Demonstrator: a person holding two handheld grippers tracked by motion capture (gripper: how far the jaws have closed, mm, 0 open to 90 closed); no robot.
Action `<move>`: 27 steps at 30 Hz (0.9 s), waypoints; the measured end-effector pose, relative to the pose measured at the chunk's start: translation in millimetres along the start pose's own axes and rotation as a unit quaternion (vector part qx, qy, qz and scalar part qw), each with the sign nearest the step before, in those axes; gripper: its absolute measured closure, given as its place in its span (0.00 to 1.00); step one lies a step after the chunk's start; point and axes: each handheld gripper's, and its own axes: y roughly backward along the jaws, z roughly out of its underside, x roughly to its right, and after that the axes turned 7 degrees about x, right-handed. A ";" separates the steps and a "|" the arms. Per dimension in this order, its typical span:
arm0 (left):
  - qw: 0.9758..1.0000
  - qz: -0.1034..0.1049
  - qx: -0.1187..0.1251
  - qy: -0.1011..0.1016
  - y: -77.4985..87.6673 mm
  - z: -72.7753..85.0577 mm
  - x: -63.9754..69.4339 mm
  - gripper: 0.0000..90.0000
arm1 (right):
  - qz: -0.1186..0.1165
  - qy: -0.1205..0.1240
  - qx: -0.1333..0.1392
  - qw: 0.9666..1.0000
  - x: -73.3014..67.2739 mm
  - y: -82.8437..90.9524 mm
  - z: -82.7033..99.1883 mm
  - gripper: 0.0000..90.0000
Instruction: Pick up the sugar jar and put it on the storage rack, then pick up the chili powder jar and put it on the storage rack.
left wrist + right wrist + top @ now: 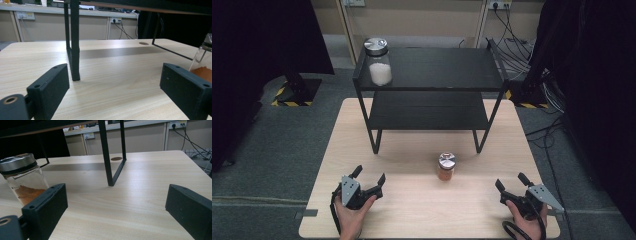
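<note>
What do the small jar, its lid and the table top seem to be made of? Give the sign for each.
Small jar: clear glass or plastic, since the orange powder shows through.
Lid: looks like brushed metal, silvery and shiny.
Table top: pale wood or wood-look laminate, with grain lines and a matt finish.

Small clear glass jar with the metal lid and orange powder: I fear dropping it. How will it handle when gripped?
The small clear glass jar probably feels slippery and breakable: smooth glass walls. Mostly empty, likely light, so a push could tip it.
</note>
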 end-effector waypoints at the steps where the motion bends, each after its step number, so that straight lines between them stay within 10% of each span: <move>1: 1.000 0.000 0.000 -0.001 0.1 0.1 0.4 0.09 | 0.000 0.000 0.000 1.000 0.0 -0.1 -0.1 0.05; 27: 1.000 0.002 -0.001 0.006 -0.1 -0.3 -1.4 0.09 | 0.003 -0.009 0.014 1.000 1.0 3.1 4.5 0.05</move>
